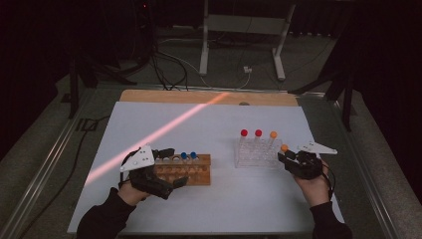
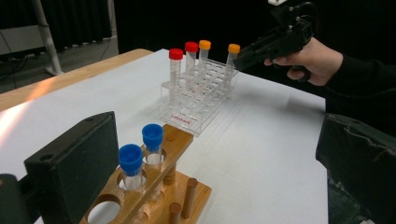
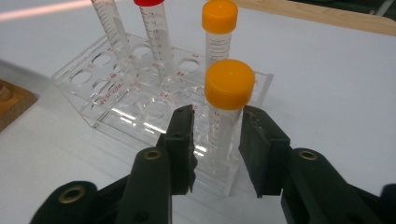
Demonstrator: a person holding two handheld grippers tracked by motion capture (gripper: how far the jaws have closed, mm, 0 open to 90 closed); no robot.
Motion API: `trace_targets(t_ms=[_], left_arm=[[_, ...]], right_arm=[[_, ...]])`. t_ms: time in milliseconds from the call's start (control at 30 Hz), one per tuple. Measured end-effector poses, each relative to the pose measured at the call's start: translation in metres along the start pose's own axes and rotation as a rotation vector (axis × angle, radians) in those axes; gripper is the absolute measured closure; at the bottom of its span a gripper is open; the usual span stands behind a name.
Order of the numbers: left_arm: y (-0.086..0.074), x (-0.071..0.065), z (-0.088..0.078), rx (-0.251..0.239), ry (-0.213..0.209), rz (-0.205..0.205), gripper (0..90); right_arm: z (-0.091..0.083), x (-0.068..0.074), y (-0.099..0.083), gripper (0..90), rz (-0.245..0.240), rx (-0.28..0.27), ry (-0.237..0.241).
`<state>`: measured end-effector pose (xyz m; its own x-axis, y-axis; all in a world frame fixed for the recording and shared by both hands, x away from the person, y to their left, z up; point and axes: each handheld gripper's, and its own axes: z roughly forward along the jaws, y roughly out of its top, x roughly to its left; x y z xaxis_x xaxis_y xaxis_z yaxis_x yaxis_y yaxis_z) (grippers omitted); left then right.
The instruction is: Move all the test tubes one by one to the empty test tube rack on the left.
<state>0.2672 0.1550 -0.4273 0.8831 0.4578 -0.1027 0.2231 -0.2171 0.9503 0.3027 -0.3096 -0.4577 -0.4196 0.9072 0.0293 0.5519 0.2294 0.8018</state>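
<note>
An orange-capped tube (image 3: 224, 116), clear plastic with printed marks and a smooth round cap, is seen between the black jaws of the right gripper (image 3: 217, 140). The jaws are narrowed around it, but a thin gap remains on both sides. The tube stands upright in the transparent rack (image 3: 93, 100), at its 3 o'clock end in the high view. The left gripper (image 2: 210, 154) is spread wide around the wooden rack (image 2: 159, 186), pinching nothing.
</note>
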Motion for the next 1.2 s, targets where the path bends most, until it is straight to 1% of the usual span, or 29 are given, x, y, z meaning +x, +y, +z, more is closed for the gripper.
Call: trace_targets(t_ms=[100,233,433,500,600,667,767,933,1033,1200], left_arm=[[0.000,0.000,0.000,-0.001,0.000,0.000,0.5],[0.000,0.000,-0.001,0.000,-0.001,0.000,0.5],[0.000,0.000,-0.001,0.001,-0.004,0.000,0.5],[0.000,0.000,0.000,0.002,-0.005,0.001,0.5],[0.000,0.000,0.000,0.003,-0.007,0.000,0.5],[0.000,0.000,0.000,0.003,-0.006,-0.001,0.5],[0.001,0.001,0.000,0.004,-0.008,-0.001,0.5],[0.001,0.000,0.000,0.009,-0.006,0.003,0.5],[0.001,0.001,0.000,0.011,-0.007,0.001,0.5],[0.001,0.001,0.001,0.013,-0.009,0.001,0.5]], right_arm=[[0.003,0.000,0.001,69.9,0.002,0.010,0.000],[0.007,0.000,0.002,72.5,-0.011,0.020,-0.015],[0.008,0.003,0.002,74.1,-0.036,0.024,-0.037],[0.009,0.003,0.002,74.4,-0.037,0.023,-0.042],[0.008,0.003,0.003,74.7,-0.032,0.029,-0.040],[0.007,0.003,0.005,74.8,-0.037,0.029,-0.038],[0.002,0.003,0.009,74.8,-0.042,0.014,-0.038],[-0.012,0.005,0.018,74.8,-0.055,-0.032,-0.047],[-0.020,0.008,0.023,74.8,-0.068,-0.052,-0.053],[-0.031,0.015,0.029,74.8,-0.104,-0.080,-0.069]])
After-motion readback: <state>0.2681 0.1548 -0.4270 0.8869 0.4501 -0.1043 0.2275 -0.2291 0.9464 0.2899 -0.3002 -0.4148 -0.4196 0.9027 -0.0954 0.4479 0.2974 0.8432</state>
